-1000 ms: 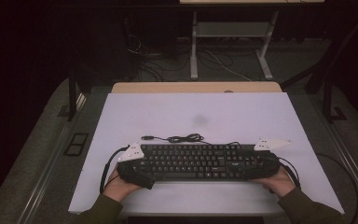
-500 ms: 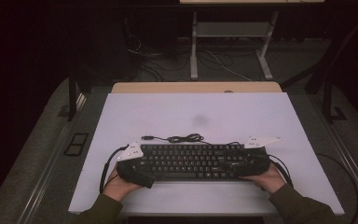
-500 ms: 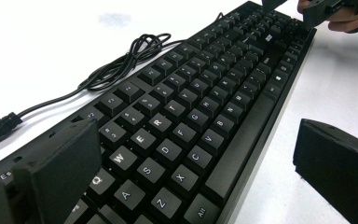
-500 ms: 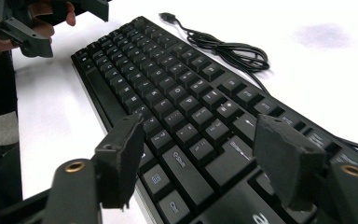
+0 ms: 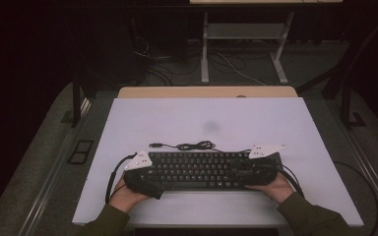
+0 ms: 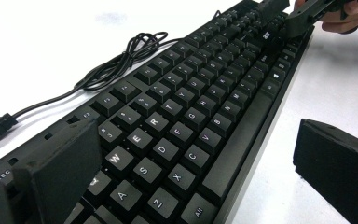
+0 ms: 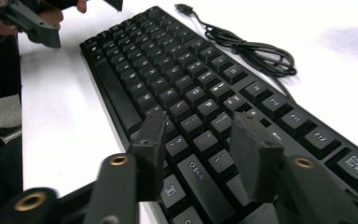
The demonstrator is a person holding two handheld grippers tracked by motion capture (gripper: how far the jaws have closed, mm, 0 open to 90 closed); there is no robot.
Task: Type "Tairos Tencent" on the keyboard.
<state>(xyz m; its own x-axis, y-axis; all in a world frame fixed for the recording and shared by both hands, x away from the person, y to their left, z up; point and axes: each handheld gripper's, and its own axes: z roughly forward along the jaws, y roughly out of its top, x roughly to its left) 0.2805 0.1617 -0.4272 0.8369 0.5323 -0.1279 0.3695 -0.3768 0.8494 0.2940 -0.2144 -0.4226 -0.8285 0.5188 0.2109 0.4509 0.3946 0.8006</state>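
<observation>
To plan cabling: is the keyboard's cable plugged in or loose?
Loose: the cable lies coiled behind the keyboard, its plug free on the table.

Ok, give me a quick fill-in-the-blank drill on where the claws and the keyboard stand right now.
1. Both claws sit at the ends of a black ____ on the white table.
2. The left claw straddles the end where the ____ key sits.
3. The loose cable lies coiled on the keyboard's ____ side from the person.
4. The right claw has its jaws over the ____.

Missing: keyboard; Esc; far; keys
</observation>
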